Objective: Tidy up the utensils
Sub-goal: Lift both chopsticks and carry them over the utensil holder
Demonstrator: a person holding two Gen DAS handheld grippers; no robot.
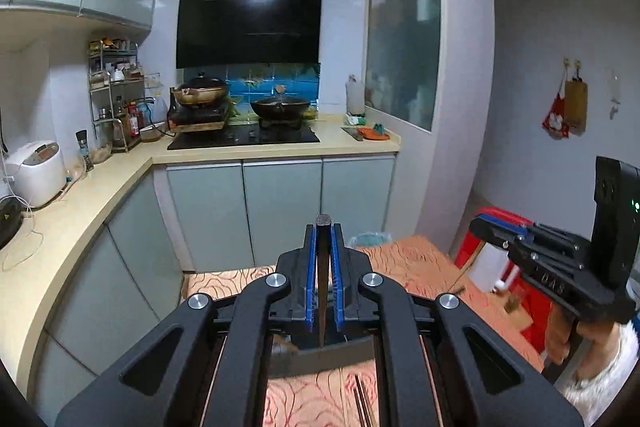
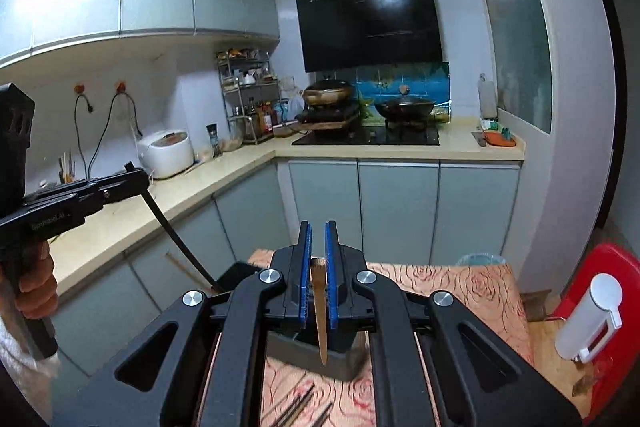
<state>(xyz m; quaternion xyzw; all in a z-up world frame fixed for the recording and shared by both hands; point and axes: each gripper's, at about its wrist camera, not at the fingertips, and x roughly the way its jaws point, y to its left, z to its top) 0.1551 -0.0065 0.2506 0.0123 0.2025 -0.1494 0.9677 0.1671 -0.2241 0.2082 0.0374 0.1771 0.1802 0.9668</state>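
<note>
My left gripper (image 1: 323,231) is shut on a dark, slim utensil handle (image 1: 322,287), seen edge-on and hanging down between the blue pads. In the right wrist view the left gripper (image 2: 134,181) shows at the left edge, with that long black curved utensil (image 2: 176,239) drooping from it. My right gripper (image 2: 318,227) is shut on a pale wooden utensil (image 2: 320,311) that points down. Under it a black holder (image 2: 344,357) stands on the rose-patterned table (image 2: 460,283). Dark chopsticks (image 2: 300,403) lie on the cloth nearer me. The right gripper (image 1: 478,227) also appears at the right of the left wrist view.
A beige L-shaped counter (image 1: 100,195) runs along the left with a white rice cooker (image 1: 36,173) and a spice rack (image 1: 114,95). Pans sit on the stove (image 1: 244,137). A red stool (image 2: 616,267) and a white dispenser (image 2: 592,319) are at the right.
</note>
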